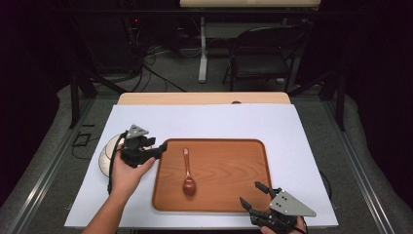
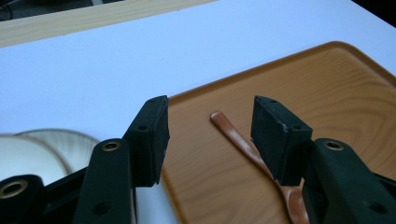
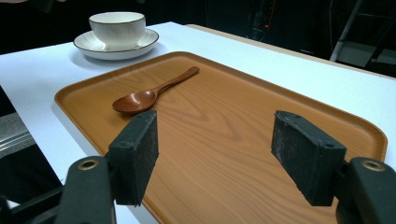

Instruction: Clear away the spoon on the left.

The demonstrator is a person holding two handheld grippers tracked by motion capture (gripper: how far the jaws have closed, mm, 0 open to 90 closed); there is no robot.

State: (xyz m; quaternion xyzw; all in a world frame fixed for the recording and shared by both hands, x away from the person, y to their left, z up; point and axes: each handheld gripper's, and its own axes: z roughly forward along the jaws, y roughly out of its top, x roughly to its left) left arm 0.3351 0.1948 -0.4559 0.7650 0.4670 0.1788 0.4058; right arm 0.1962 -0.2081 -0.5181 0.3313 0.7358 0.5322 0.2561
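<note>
Reddish-brown glossy wooden spoon (image 1: 188,174) lies flat on rounded-corner rectangular wood-grain tray (image 1: 229,200), left of its middle, oval bowl toward the person, slim handle pointing away. Tray sits on smooth white worktop (image 1: 204,122).

Left gripper (image 1: 155,150) held just off the tray's left edge; its matte black block jaws released, nothing between them. Right gripper (image 1: 254,194) at the tray's near right corner, jaws likewise spread and empty.

White round ceramic cup (image 3: 117,28), dark-rimmed, stands on matching saucer (image 3: 116,47) left of the tray, behind the left gripper.

A folding chair (image 1: 263,53) stands beyond the wooden table (image 1: 204,98).
</note>
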